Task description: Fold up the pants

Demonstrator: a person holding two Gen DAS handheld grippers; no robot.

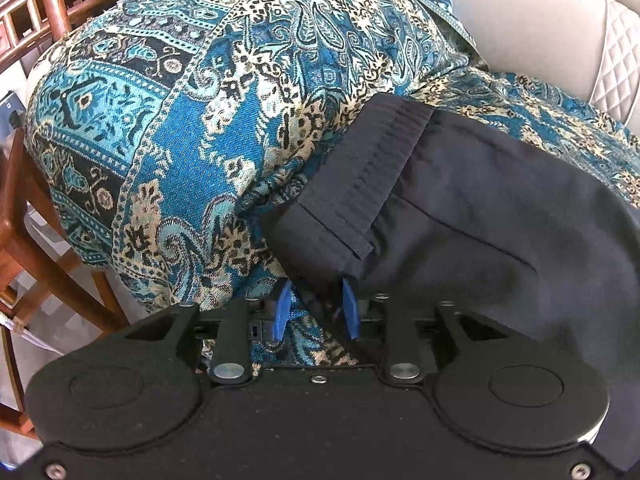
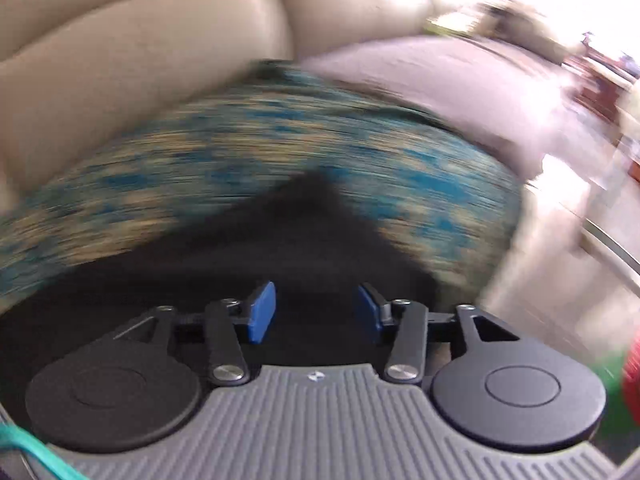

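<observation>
A home living room. A beige leather sofa (image 1: 560, 12) with quilted stitching is draped with a blue and cream paisley throw (image 1: 192, 128). Wooden furniture (image 1: 48, 8) with shelves and a wooden chair frame (image 1: 24, 216) stand beside it.

The pants (image 1: 460, 200) lie on a patterned throw (image 1: 200, 120) spread over a sofa (image 1: 540, 20). A wooden chair (image 1: 48, 240) stands left of it.

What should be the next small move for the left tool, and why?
Probably draw the left tool back off the pants. Its pads stand apart at the waistband corner, which already lies on the patterned throw, and the right tool is open too, gripping nothing.
</observation>
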